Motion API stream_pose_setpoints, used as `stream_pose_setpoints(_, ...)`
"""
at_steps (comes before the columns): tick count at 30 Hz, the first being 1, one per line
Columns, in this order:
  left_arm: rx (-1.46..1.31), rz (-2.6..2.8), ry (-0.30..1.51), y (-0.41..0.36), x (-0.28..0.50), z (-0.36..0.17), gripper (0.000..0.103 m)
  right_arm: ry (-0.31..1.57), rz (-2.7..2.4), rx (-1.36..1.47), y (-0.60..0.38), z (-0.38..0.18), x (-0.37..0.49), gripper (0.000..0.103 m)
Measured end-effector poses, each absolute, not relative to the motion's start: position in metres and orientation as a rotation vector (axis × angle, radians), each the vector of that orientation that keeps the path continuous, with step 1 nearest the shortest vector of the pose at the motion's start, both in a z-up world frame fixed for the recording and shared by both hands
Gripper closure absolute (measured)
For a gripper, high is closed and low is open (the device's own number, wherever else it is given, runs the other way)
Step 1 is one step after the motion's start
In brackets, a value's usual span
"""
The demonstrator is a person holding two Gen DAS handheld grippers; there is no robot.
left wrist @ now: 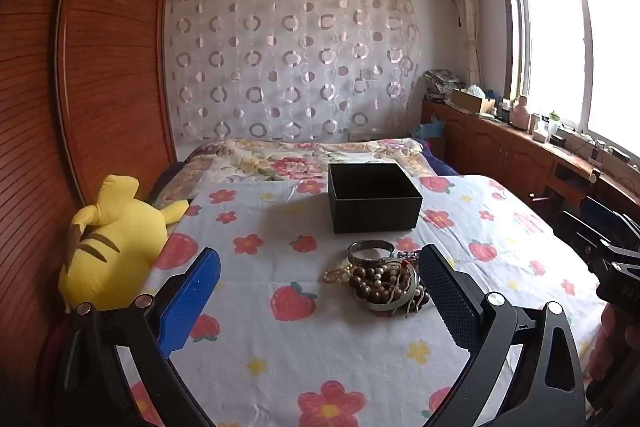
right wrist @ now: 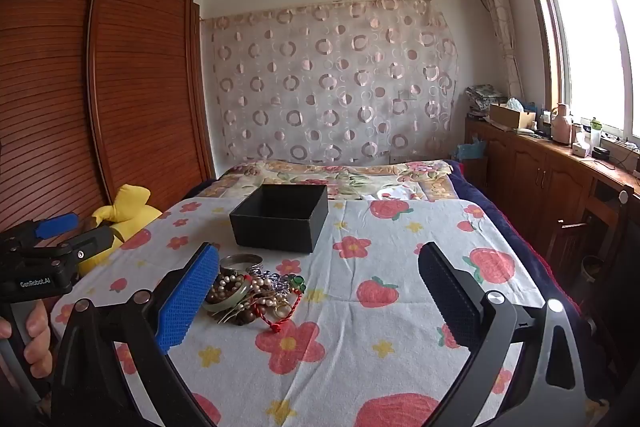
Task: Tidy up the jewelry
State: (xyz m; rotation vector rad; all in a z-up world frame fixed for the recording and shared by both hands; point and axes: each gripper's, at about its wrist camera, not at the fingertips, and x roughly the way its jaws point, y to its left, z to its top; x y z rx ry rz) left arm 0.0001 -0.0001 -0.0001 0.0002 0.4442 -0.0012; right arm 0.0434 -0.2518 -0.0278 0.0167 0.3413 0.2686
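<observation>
A pile of jewelry [left wrist: 382, 281] lies on the flowered bed sheet [left wrist: 280, 355]: a metal bangle [left wrist: 370, 251], brown wooden beads, pearl strands and a pale green bangle. It also shows in the right wrist view [right wrist: 254, 293], with a red cord. An open, empty black box [left wrist: 374, 195] stands just behind it; it also shows in the right wrist view [right wrist: 282, 217]. My left gripper [left wrist: 318, 267] is open and empty, the pile near its right finger. My right gripper [right wrist: 318, 267] is open and empty, the pile by its left finger.
A yellow plush toy [left wrist: 114, 241] lies at the bed's left edge beside a wooden wardrobe [left wrist: 104, 67]. A floral quilt [left wrist: 304, 159] is folded behind the box. A wooden cabinet [right wrist: 560, 179] with clutter runs under the window on the right.
</observation>
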Motion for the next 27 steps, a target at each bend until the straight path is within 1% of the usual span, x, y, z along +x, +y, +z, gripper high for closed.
stream_pose_setpoints(19,-0.001,0.000,0.435,0.000,0.001,0.000,0.007,0.346,0.270,0.021,-0.252,-0.028,0.043,0.002)
stream_pose_setpoints(27,-0.003,0.003,0.417,0.000,-0.008,0.011,0.007,0.345,0.271,0.021,-0.252,-0.027,0.042,0.002)
